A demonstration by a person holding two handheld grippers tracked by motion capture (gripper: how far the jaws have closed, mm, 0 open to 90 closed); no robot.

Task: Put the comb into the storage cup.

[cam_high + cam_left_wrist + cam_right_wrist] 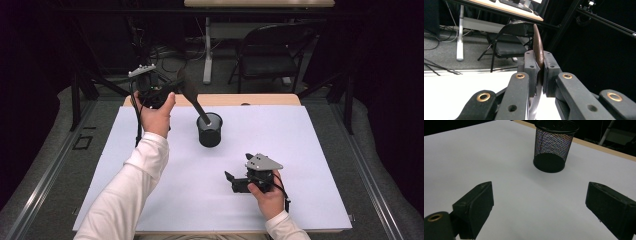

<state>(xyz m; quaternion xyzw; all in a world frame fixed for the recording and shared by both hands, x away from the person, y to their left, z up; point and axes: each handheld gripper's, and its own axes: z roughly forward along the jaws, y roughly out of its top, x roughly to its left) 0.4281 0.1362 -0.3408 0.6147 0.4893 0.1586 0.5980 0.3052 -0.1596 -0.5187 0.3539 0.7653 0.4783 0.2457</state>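
Spatula [192, 97], dark and brownish, flat-bladed with a long thin handle, is clamped by the blade in the left gripper [172, 87]; in the left gripper view the blade [538, 47] stands on edge between the two pads, which press on it from both sides. Handle slants down to the right, its end at or just inside the mouth of the mesh cup [210, 130]; whether it touches the rim I cannot tell.

Handling, as judged: spatula looks light and stiff, probably wood or hard plastic, not fragile. Smooth blade could swivel in the pads, since the long handle hangs out to one side. Hold across the broad blade, as now, seems sound.

Mesh cup: thin black wire, upright, open top, likely very light and easy to tip or push if the handle strikes the rim.

Right gripper [231, 181] rests low on the near right of the table, jaws spread wide, nothing between them, facing the cup from well apart.

Surface: white sheet [300, 165] over a wooden tabletop, flat, matt, bare apart from the cup.

Room: dark surround, grey floor, folding chair [270, 50] and a desk [260, 4] beyond the far edge.
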